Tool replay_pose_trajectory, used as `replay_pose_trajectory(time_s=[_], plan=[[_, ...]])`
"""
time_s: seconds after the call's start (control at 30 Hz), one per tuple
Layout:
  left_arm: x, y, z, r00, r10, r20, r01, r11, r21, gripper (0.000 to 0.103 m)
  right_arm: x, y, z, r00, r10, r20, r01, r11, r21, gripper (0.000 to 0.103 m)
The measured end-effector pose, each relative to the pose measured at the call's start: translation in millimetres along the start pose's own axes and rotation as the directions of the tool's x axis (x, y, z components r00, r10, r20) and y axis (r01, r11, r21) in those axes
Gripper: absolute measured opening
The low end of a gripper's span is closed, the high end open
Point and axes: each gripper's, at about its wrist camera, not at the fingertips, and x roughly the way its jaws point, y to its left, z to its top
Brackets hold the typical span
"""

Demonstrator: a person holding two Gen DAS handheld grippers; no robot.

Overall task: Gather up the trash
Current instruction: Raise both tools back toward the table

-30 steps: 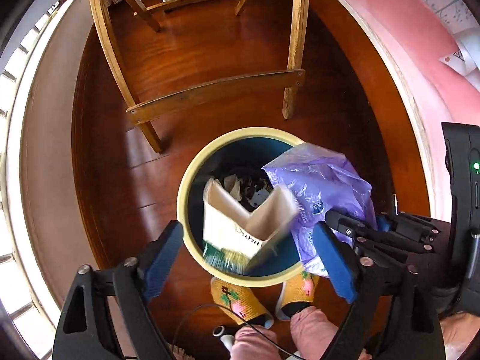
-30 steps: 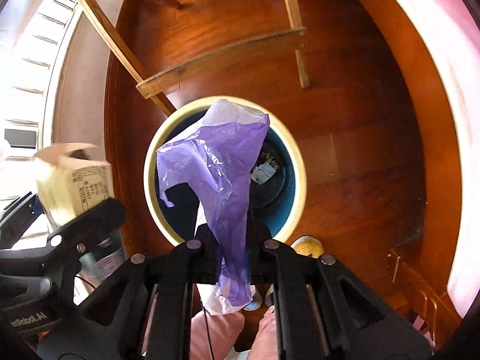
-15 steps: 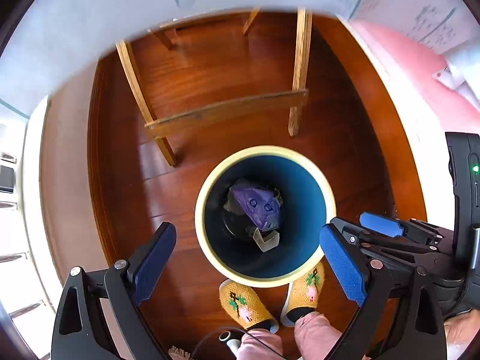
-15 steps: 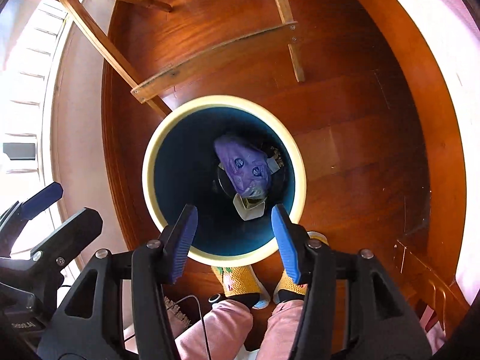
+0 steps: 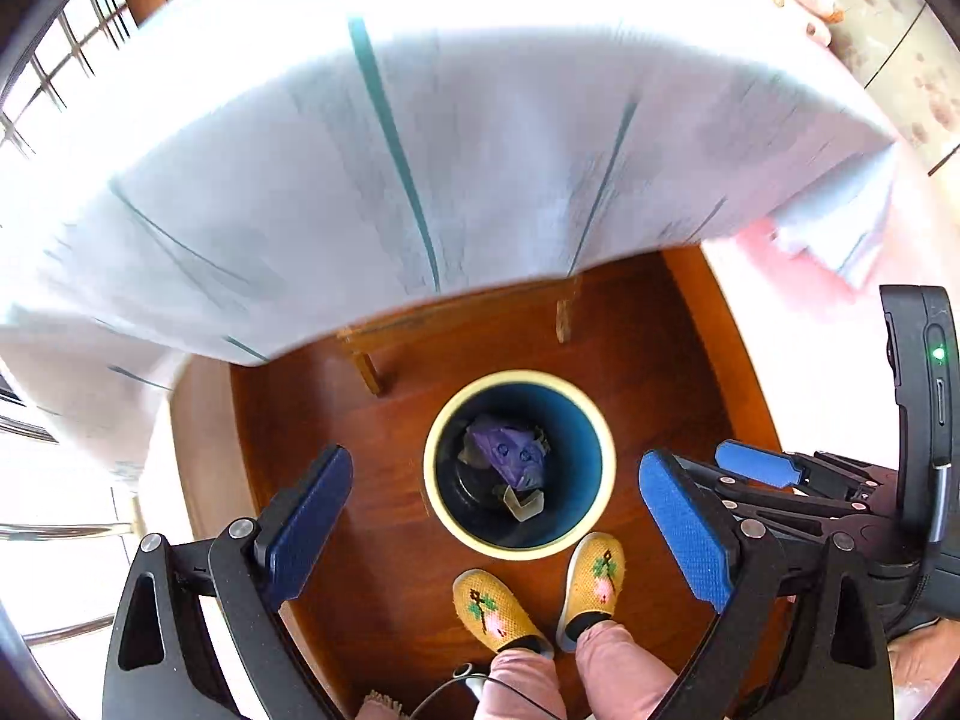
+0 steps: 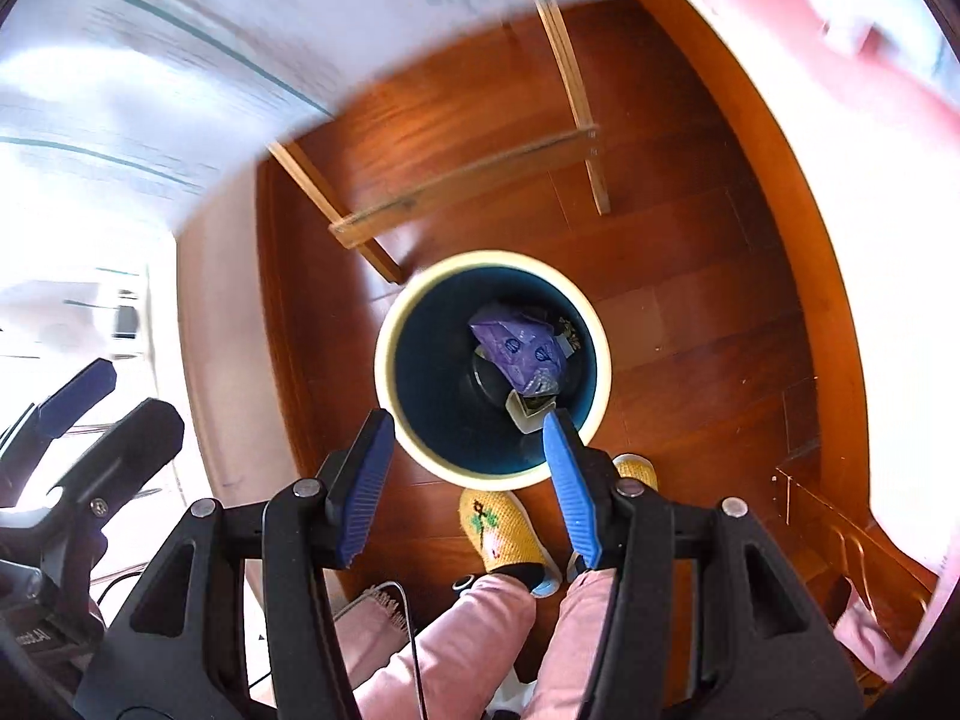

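A round bin [image 5: 443, 507] [image 6: 393, 402], cream-rimmed and blue inside, stands on the wooden floor far below both grippers. In it lie a crumpled purple plastic bag [image 5: 507, 455] [image 6: 522, 348] and a folded cardboard carton [image 5: 523, 503] [image 6: 528, 411]. My left gripper [image 5: 495, 516] hangs high above the bin, jaws wide apart and empty. My right gripper [image 6: 468, 480] is open too, nothing between its blue pads. In the left wrist view the right gripper [image 5: 757, 467] shows at the right edge.
A table with a white cloth with teal lines [image 5: 420, 120] [image 6: 180, 30] overhangs the far side; its wooden legs and crossbar [image 6: 468, 180] stand behind the bin. A person's feet in yellow slippers [image 5: 498, 609] [image 6: 504, 531] stand just in front of the bin. Pink fabric [image 6: 870, 120] is at right.
The carton and the purple bag have dropped from the grippers into the bin. The right gripper opened. Both grippers have risen well above the bin, bringing the table cloth into view.
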Motion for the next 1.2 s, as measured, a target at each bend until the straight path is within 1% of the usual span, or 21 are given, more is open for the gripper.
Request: replay_pose_trajectory(time_s=[0.13, 0.33, 0.4, 0.53, 0.67, 0.73, 0.87, 1.0, 1.07, 1.2], plan=[[-59, -3, 7, 0.998, -0.04, 0.044, 0.039, 0.999, 0.02, 0.098, -58, 20, -4, 0.999, 0.014, 0.047, -0.013, 1.0, -0.017, 0.049], [-140, -9, 21, 0.99, -0.071, 0.121, 0.062, 0.995, 0.08, 0.098, -142, 47, -10, 0.99, 0.051, 0.132, -0.046, 0.998, -0.04, 0.049], [-166, -9, 26, 0.983, -0.095, 0.156, 0.081, 0.992, 0.092, 0.098, -168, 55, -13, 0.985, 0.056, 0.163, -0.049, 0.998, -0.05, 0.049], [-215, -7, 42, 0.966, -0.097, 0.24, 0.075, 0.992, 0.097, 0.098, -217, 73, -14, 0.971, 0.063, 0.23, -0.047, 0.996, -0.071, 0.049], [-252, 3, 62, 0.944, -0.046, 0.326, 0.026, 0.998, 0.063, 0.098, -263, 91, -13, 0.947, 0.071, 0.313, -0.041, 0.994, -0.101, 0.049], [-265, 8, 71, 0.937, -0.027, 0.347, 0.014, 0.999, 0.04, 0.098, -284, 100, -9, 0.933, 0.072, 0.353, -0.029, 0.992, -0.126, 0.049], [-284, 20, 90, 0.923, -0.023, 0.385, 0.024, 1.0, 0.002, 0.097, -323, 120, 2, 0.901, 0.06, 0.429, 0.021, 0.983, -0.181, 0.049], [-291, 26, 114, 0.916, -0.016, 0.401, 0.029, 0.999, -0.027, 0.097, -352, 135, 19, 0.872, 0.052, 0.487, 0.064, 0.974, -0.218, 0.049], [-288, 29, 130, 0.919, -0.023, 0.395, 0.042, 0.998, -0.04, 0.097, -360, 142, 33, 0.862, 0.044, 0.505, 0.086, 0.969, -0.232, 0.049], [-269, 30, 168, 0.932, -0.022, 0.361, 0.048, 0.997, -0.062, 0.097, -369, 151, 70, 0.837, 0.032, 0.547, 0.135, 0.955, -0.262, 0.049]])
